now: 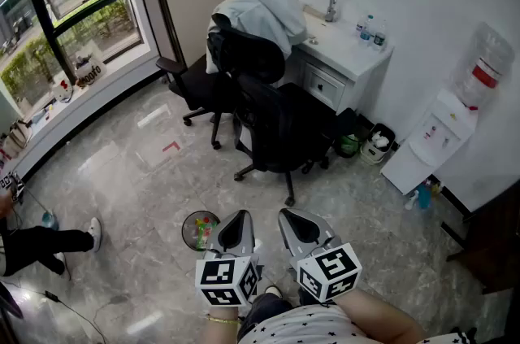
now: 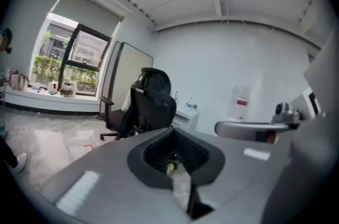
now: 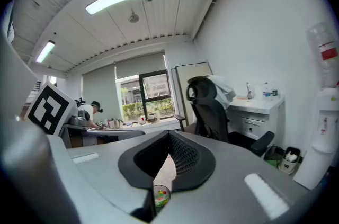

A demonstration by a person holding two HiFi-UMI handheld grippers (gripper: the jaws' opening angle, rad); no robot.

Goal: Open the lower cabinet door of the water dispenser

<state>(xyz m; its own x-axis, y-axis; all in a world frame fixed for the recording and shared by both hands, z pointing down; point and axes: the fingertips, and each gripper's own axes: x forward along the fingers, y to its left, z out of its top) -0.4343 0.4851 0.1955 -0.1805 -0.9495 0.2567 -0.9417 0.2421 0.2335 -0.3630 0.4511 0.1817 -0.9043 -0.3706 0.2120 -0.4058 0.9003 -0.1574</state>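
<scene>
The white water dispenser [image 1: 439, 137] stands against the right wall with a clear bottle [image 1: 486, 62] on top. Its lower cabinet door [image 1: 409, 170] is closed. Both grippers hang low in front of the person, far from it across the floor. The left gripper [image 1: 235, 220] and the right gripper [image 1: 292, 217] are side by side, jaws together, with nothing held. The left gripper view shows its shut jaws [image 2: 175, 164] and the dispenser [image 2: 240, 104] far off. In the right gripper view the shut jaws [image 3: 163, 164] fill the bottom and the dispenser [image 3: 324, 149] sits at the right edge.
Two black office chairs [image 1: 280, 127] stand between the grippers and a white sink counter [image 1: 345, 54]; a pale jacket [image 1: 260, 5] drapes the far one. A small round bin [image 1: 200, 229] sits by the left gripper. Small bins [image 1: 375, 145] and a blue bottle [image 1: 423, 196] lie near the dispenser. Another person's leg [image 1: 49, 241] shows at left.
</scene>
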